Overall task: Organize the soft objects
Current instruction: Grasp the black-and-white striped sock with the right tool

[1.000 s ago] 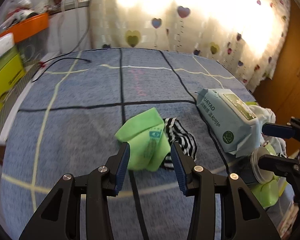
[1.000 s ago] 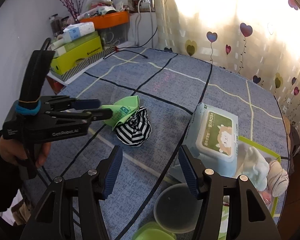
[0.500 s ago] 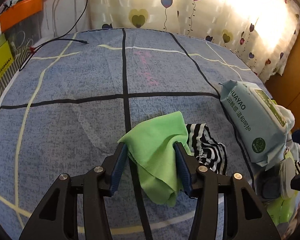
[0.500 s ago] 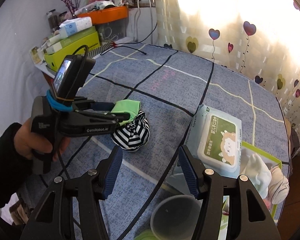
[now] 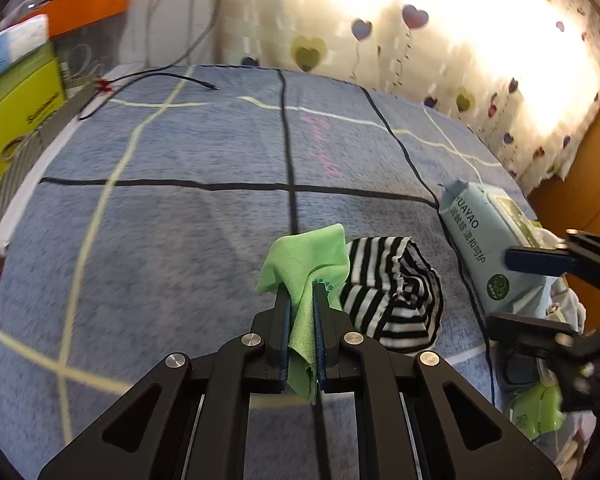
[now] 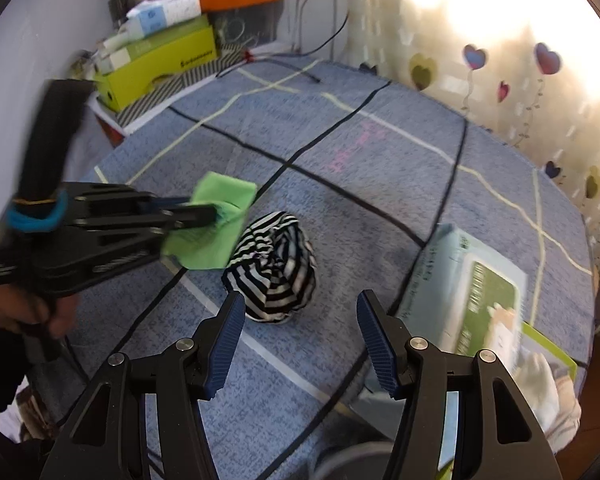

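Left gripper (image 5: 300, 292) — jaws just closed, pinching green cloth (image 5: 308, 256) beside striped fabric bundle (image 6: 276, 268) on blue checked bedcover (image 5: 160, 232). Right gripper (image 6: 300, 320) — half-spread, empty (above bundle). Wipes pack (image 6: 472, 292) nearby.

My blue checked bedspread (image 5: 180, 240), backlit heart-print curtain (image 5: 480, 60) along its far edge, white wall (image 6: 40, 40), cluttered shelf (image 6: 172, 52) at far-left corner.

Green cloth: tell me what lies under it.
The green cloth, pinched in the just-closed left gripper, hangs over the blue bedspread. The striped fabric lies beside it; whether the cloth overlaps its edge is hidden.
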{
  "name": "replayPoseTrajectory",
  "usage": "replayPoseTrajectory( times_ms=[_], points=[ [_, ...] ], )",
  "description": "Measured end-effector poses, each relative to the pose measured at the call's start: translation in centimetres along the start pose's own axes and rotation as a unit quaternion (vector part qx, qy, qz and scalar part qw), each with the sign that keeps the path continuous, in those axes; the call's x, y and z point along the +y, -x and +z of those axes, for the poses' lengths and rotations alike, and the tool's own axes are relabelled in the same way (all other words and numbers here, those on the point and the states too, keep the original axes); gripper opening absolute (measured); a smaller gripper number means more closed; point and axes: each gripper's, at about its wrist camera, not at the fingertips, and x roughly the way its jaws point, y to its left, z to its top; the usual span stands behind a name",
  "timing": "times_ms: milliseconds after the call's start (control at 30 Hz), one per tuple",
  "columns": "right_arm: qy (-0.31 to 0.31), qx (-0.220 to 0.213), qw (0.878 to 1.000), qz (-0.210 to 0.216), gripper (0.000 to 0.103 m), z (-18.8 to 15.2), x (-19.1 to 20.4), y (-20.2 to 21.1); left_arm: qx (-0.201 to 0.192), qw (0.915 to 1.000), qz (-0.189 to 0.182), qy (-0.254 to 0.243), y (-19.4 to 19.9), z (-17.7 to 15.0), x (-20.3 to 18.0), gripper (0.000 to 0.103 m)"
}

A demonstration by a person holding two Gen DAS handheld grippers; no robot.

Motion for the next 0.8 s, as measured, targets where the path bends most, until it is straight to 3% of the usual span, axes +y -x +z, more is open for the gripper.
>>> replayPoseTrajectory(
  times_ms=[433,667,700,767,800],
  points=[
    [0.036,0.096,0.994,0.036,0.058,3.1,2.0,-7.1,-0.025,0.9994,-0.006,0.025,3.6,-1.6,1.7,0.01],
    [0.035,0.097,0.995,-0.008,0.057,3.4,1.6,-8.4,-0.035,0.999,-0.006,0.028,4.4,-1.9,1.8,0.01],
    [0.035,0.097,0.995,-0.008,0.055,3.4,1.5,-8.6,-0.035,0.999,-0.006,0.028,4.5,-1.9,1.8,0.01],
    [0.037,0.094,0.995,-0.006,0.03,3.4,1.5,-8.5,-0.036,0.999,-0.005,0.028,4.6,-1.9,1.6,0.01],
    [0.039,0.093,0.995,-0.004,0.024,3.4,1.7,-8.5,-0.037,0.999,-0.003,0.027,4.7,-2.0,1.5,0.01]
  ],
)
